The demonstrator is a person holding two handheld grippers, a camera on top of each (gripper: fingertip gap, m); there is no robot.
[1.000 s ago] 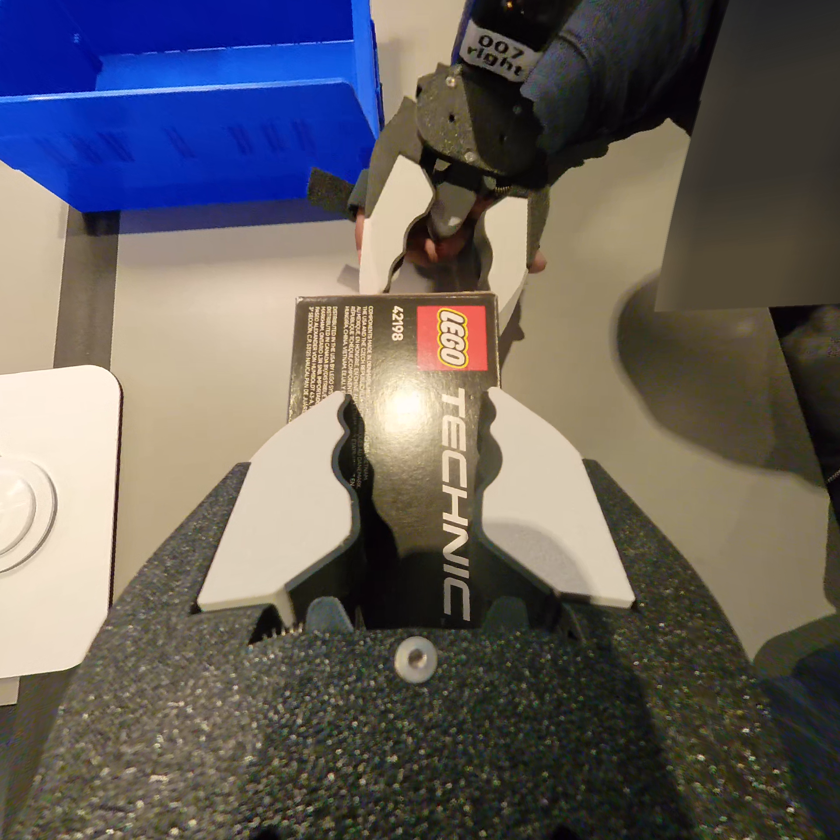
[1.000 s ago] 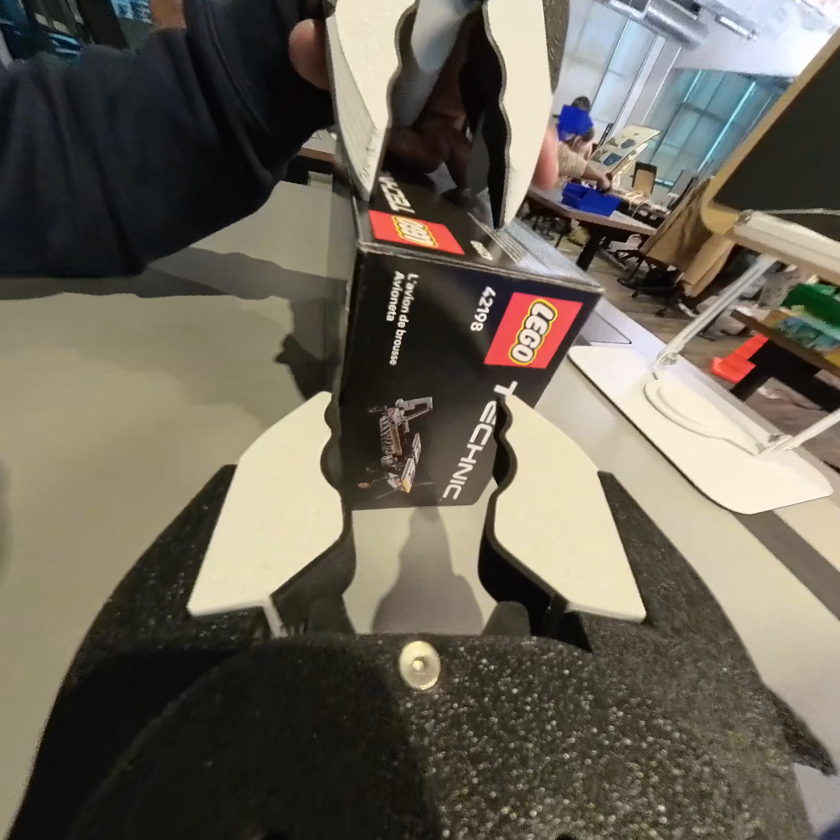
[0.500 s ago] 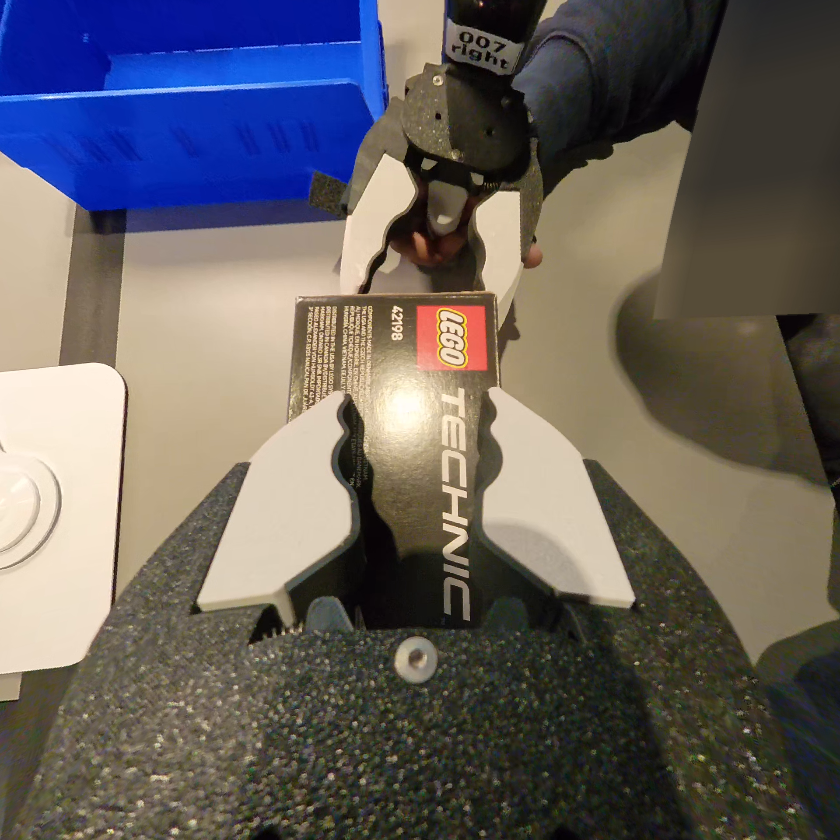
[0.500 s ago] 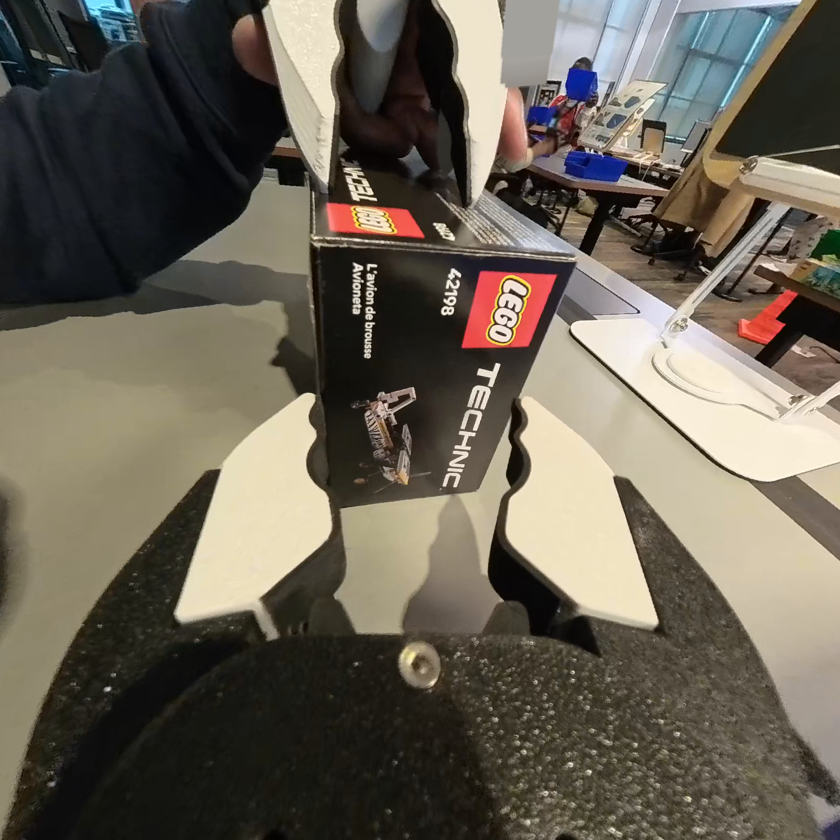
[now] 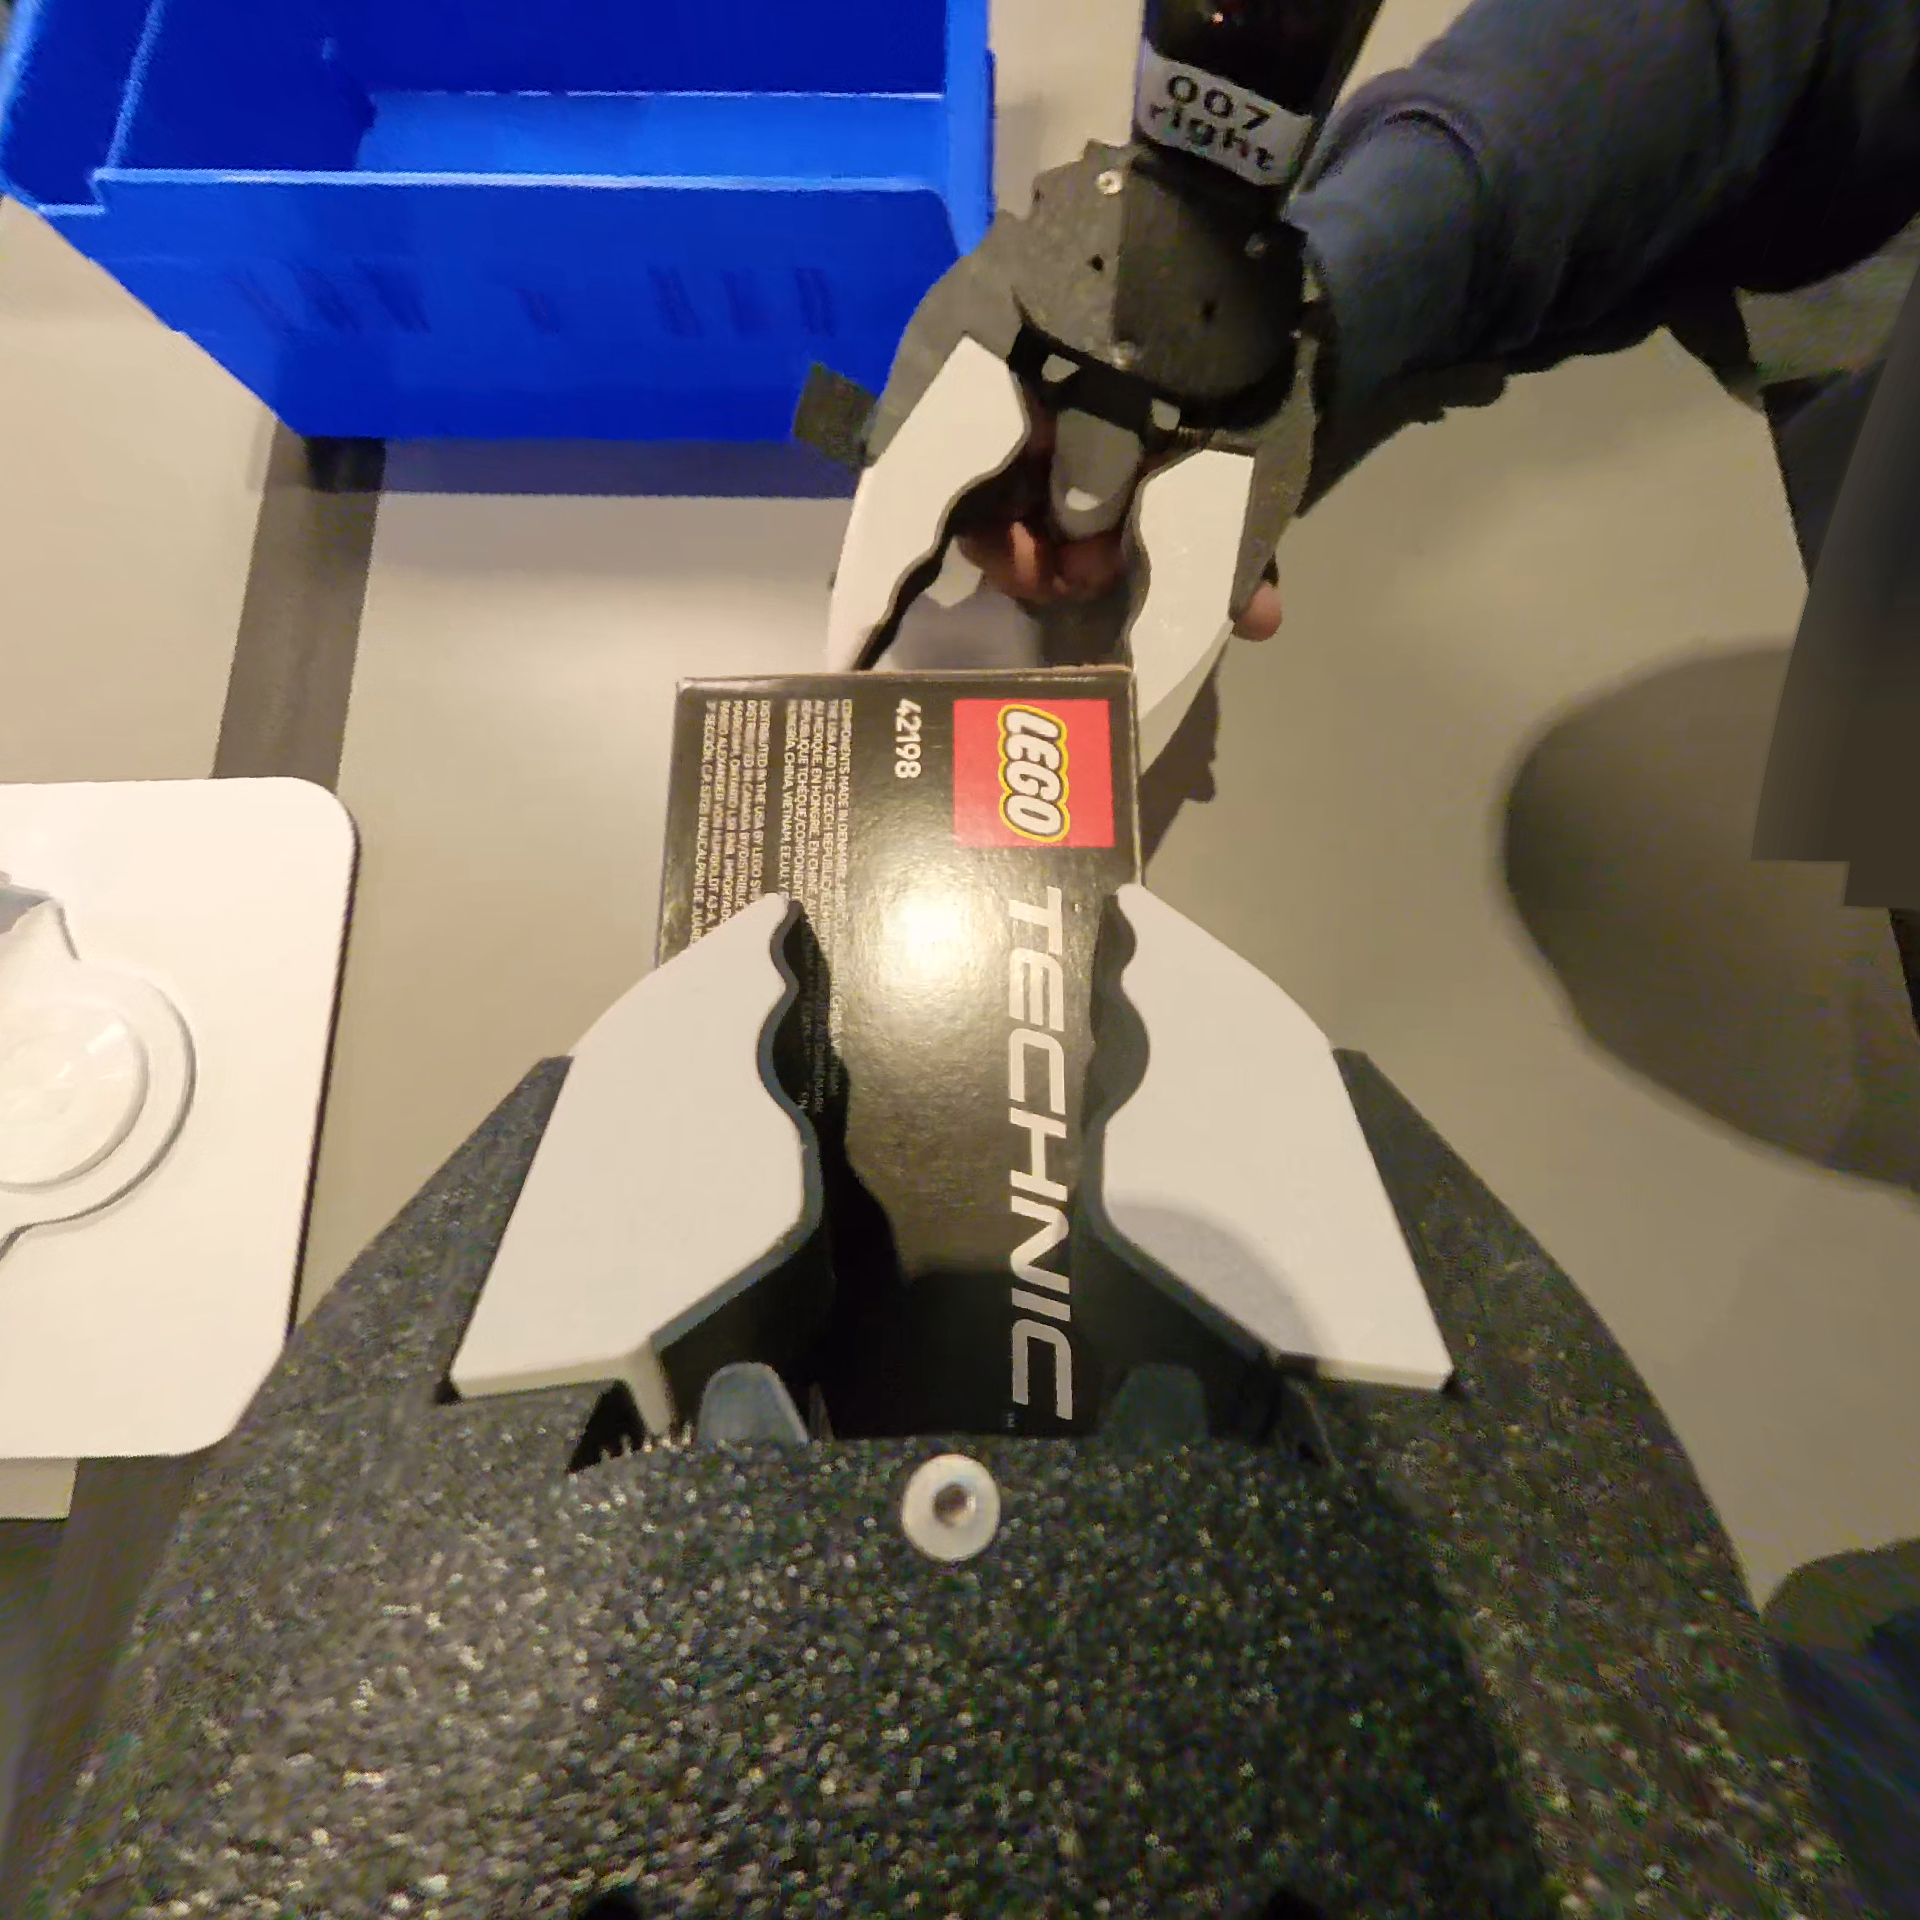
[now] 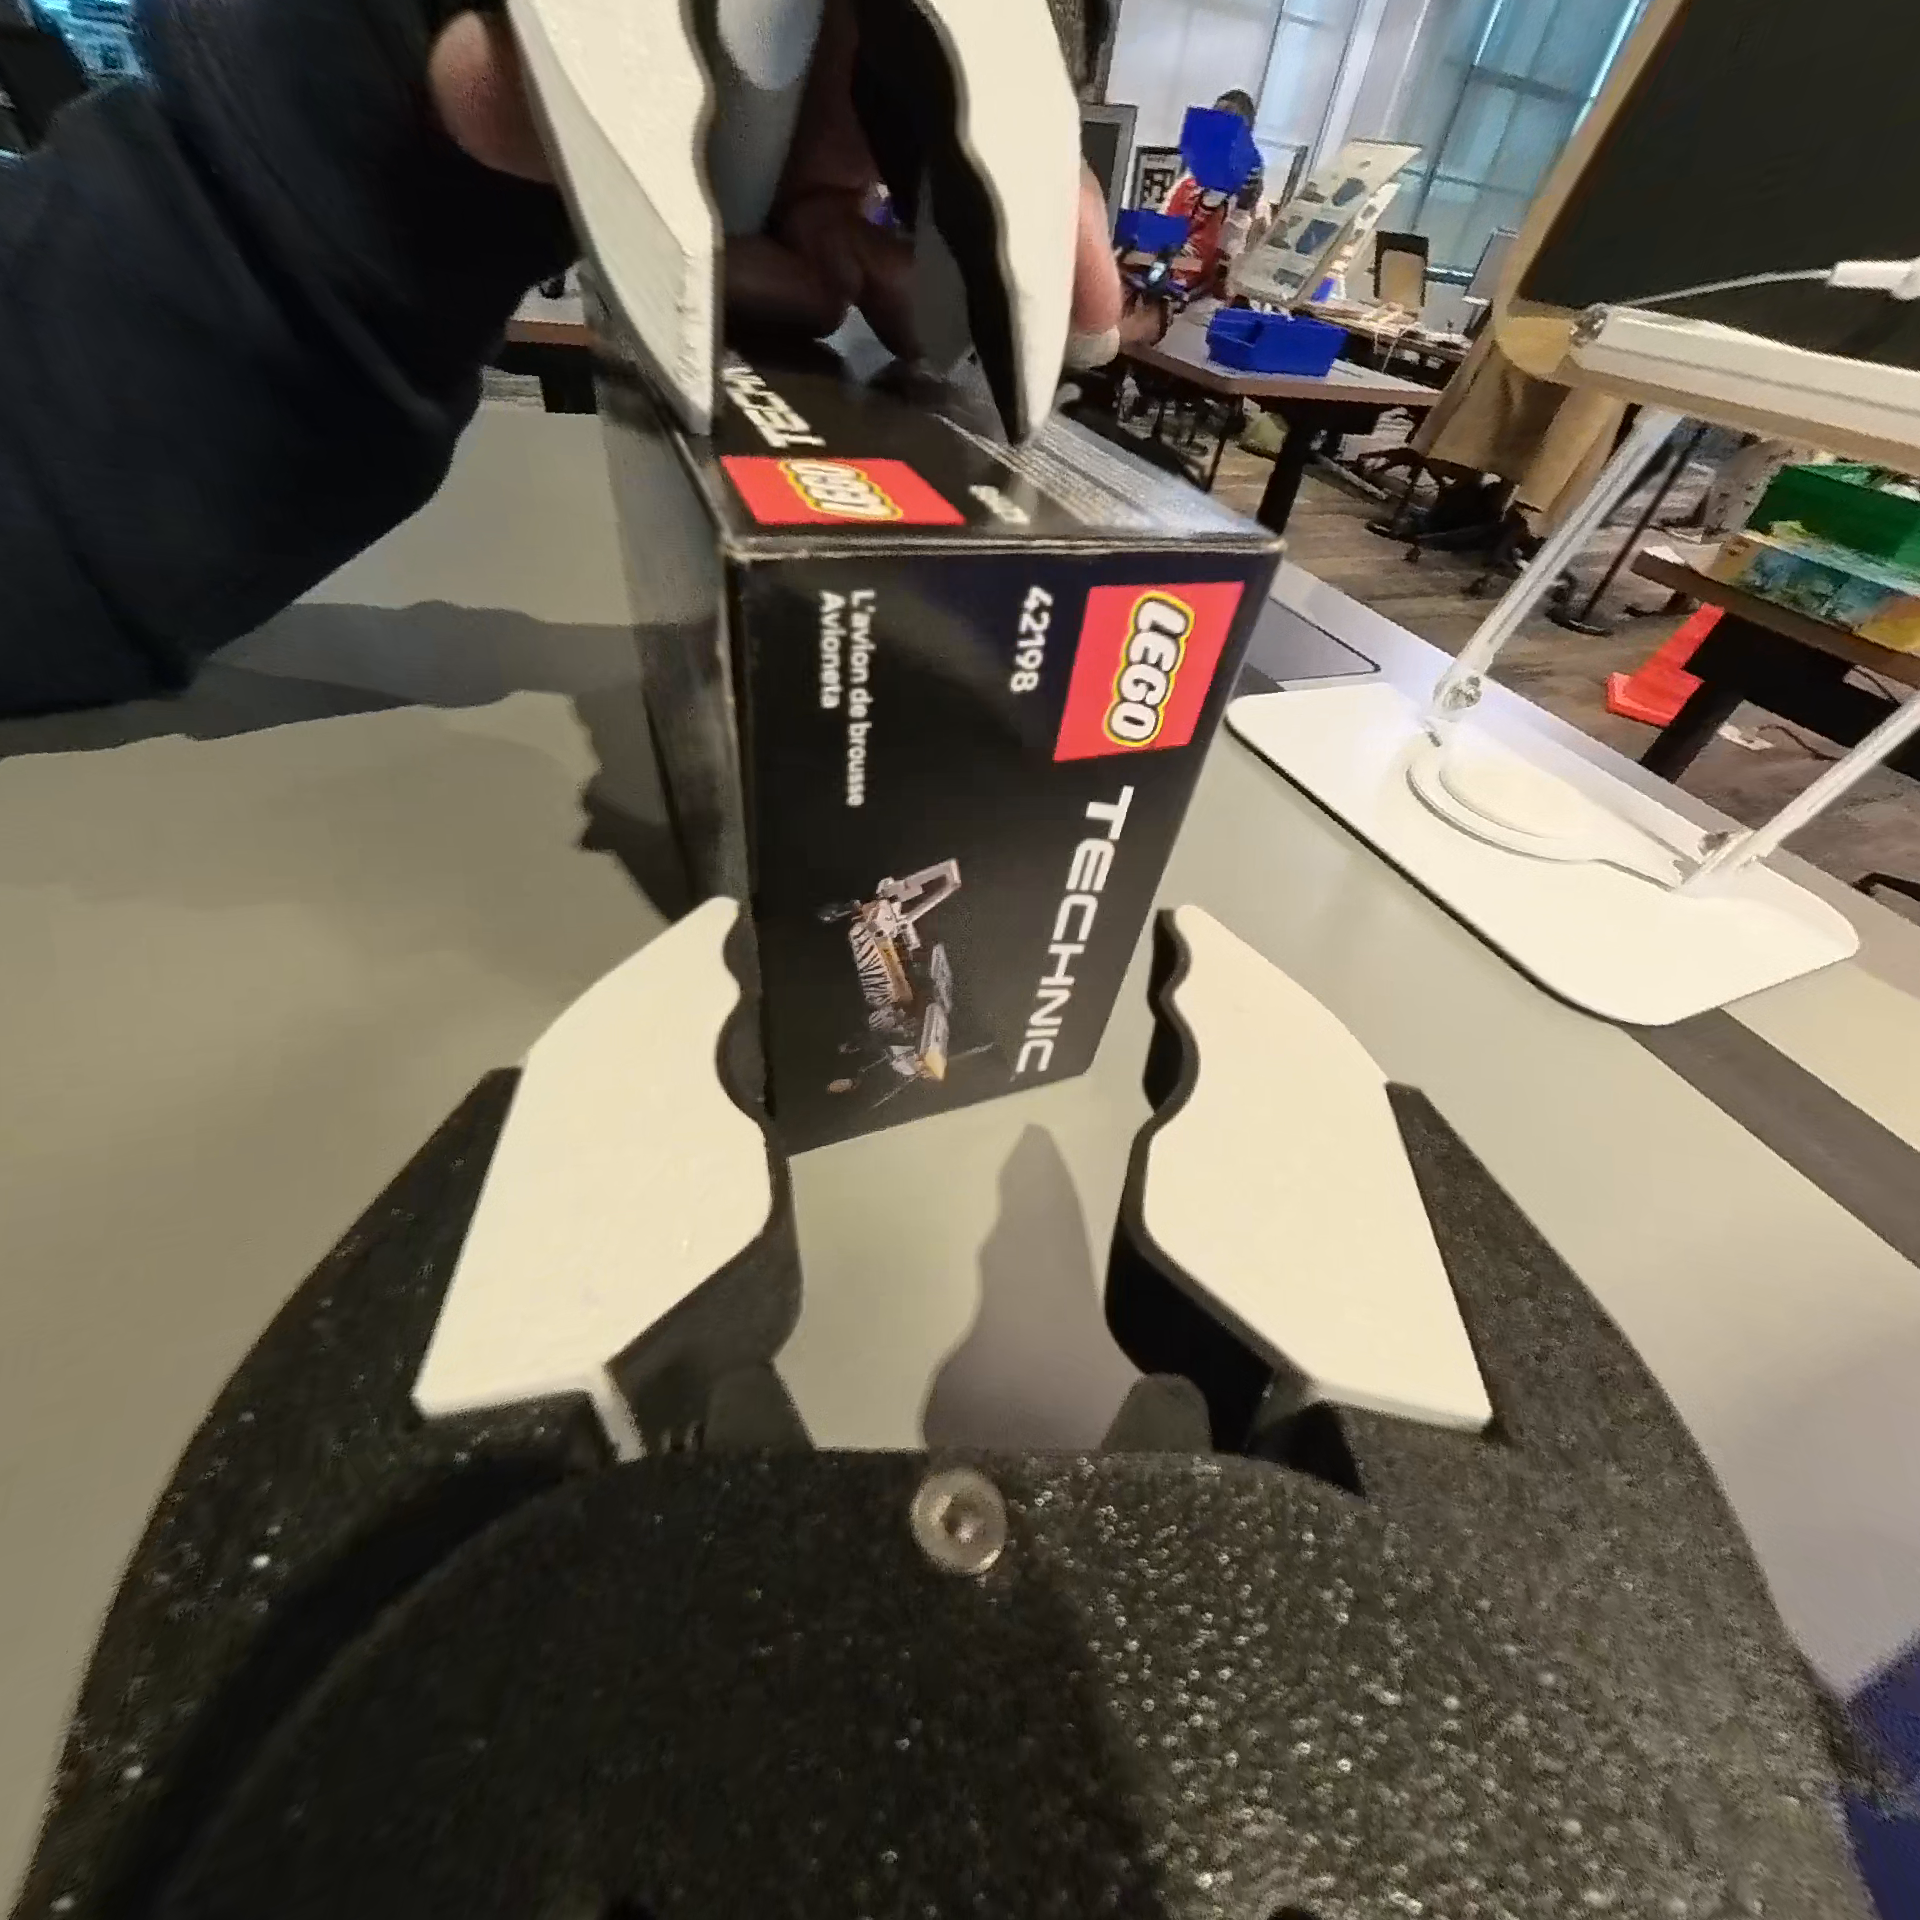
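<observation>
A black cardboard box (image 5: 904, 831) with a red logo stands upright over the grey table (image 5: 520, 675). My left gripper (image 5: 951, 904) comes down on its top face. Its fingers close over both long edges, and the box's near end runs into the gripper's throat. The box (image 6: 935, 779) and the left gripper (image 6: 862, 416) also show in the right wrist view. My right gripper (image 6: 945, 925) is open, with a finger on each side of the box's lower end. There is a clear gap on the right side. The right gripper (image 5: 1008, 644) also shows beyond the box in the left wrist view.
A blue plastic bin (image 5: 520, 260) stands on the table behind the box. A white lamp base (image 5: 156, 1091) lies to one side, with its stem visible in the right wrist view (image 6: 1538, 852). Other tables with blue bins and a person (image 6: 1226, 156) are far behind. Across from one pair of fingers to the other is roughly 9 cm.
My right gripper's fingers were against the box's lower end; they have spread apart and let it go. The box has stayed in the left gripper, which has shifted slightly over the table.
</observation>
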